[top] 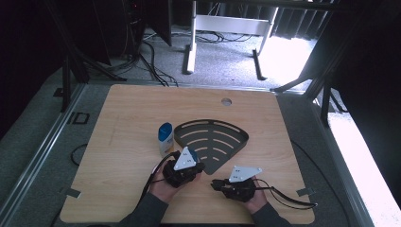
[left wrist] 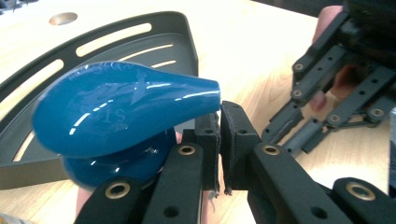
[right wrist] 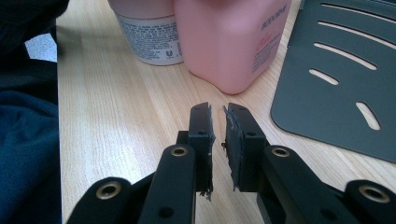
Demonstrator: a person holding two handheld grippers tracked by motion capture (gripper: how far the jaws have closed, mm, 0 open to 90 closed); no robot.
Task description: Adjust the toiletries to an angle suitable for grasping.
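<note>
With both jaw pairs sitting nearly closed on nothing, the left gripper (left wrist: pixel 219 140) is crowding the blue-capped bottle (top: pixel 165 138) standing just beside the slotted corner shelf (top: pixel 213 137), and the right gripper (right wrist: pixel 218 140) is risking toppling the pink bottle (right wrist: pixel 233 42).

Bottle (top: pixel 165 138) just left of rack (top: pixel 213 142); both grippers nearer the person
</note>
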